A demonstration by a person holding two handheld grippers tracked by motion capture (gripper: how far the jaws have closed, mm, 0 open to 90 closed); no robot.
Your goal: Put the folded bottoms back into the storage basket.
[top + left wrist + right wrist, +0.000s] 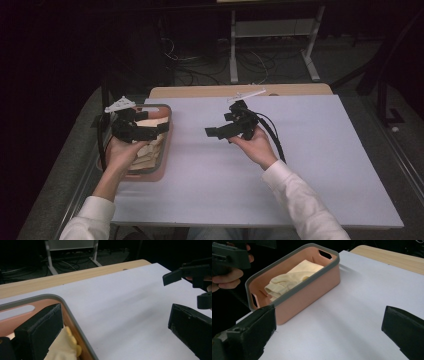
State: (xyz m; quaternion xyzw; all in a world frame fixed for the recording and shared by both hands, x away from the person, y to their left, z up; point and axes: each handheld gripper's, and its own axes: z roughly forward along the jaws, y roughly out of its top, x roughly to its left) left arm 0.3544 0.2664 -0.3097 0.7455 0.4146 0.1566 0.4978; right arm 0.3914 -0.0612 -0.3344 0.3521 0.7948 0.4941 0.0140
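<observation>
Open left tongs [159, 126] over unlabelled pink basket [166, 150], cream cloth [287, 280] inside

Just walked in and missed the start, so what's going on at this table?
A person works at a white-topped table with a gripper in each hand. The left gripper hovers open over a pink basket holding a pale yellow cloth, one of its fingers just inside the rim beside the cloth. The right gripper is held open above the bare table surface, pointing toward the basket. Nothing is gripped yet.
</observation>
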